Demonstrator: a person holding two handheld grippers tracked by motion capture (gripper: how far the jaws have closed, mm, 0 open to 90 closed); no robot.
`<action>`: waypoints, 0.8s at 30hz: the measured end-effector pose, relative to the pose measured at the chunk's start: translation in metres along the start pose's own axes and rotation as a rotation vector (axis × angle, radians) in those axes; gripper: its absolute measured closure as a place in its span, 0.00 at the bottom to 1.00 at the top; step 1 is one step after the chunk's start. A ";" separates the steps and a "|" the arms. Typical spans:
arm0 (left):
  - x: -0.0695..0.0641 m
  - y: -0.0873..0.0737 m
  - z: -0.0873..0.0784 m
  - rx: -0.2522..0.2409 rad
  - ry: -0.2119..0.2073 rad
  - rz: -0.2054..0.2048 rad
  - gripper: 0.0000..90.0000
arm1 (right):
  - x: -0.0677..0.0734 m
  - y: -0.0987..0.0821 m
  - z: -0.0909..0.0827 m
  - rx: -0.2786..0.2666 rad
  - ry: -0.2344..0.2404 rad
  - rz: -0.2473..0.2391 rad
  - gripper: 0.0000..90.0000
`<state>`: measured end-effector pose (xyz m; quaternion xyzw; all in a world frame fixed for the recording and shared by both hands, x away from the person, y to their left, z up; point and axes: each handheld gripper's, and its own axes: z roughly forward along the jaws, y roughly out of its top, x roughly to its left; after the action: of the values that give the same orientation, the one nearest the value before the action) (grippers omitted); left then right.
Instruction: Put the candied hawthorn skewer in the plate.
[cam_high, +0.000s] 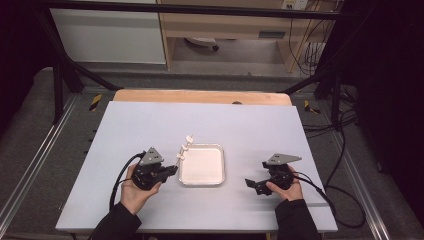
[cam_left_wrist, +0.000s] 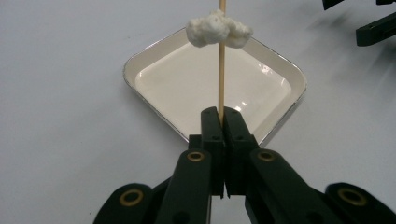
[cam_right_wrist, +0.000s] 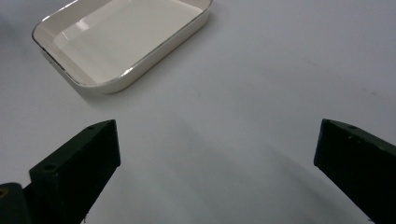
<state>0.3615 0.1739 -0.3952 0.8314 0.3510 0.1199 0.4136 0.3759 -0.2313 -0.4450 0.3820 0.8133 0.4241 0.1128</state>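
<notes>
Skewer (cam_left_wrist: 221, 70) (white lumps on it) clamped in left hand-held gripper (cam_left_wrist: 223, 122)

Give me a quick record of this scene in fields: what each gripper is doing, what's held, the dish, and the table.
left gripper: shut on thin wooden skewer, at the tray's left edge
skewer load: lumpy white pieces threaded on the skewer, raised over the tray
right gripper: open, nothing between the jaws, to the right of the tray, apart from it
tray: square cream-white enamel tray with a metallic rim, nothing lying in it
surface: pale grey table top
</notes>
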 end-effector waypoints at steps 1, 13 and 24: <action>0.000 0.001 0.001 0.005 0.000 -0.001 0.99 | -0.002 -0.003 -0.001 0.000 -0.003 0.001 0.01; -0.003 0.018 0.028 0.089 0.038 -0.008 0.99 | -0.012 -0.015 -0.014 -0.019 -0.040 0.024 0.01; -0.011 0.021 0.059 0.186 0.040 -0.002 0.99 | -0.011 -0.016 -0.013 -0.013 -0.036 0.017 0.01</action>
<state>0.3923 0.1219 -0.4148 0.8634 0.3698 0.1027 0.3276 0.3686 -0.2530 -0.4506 0.3959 0.8049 0.4236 0.1262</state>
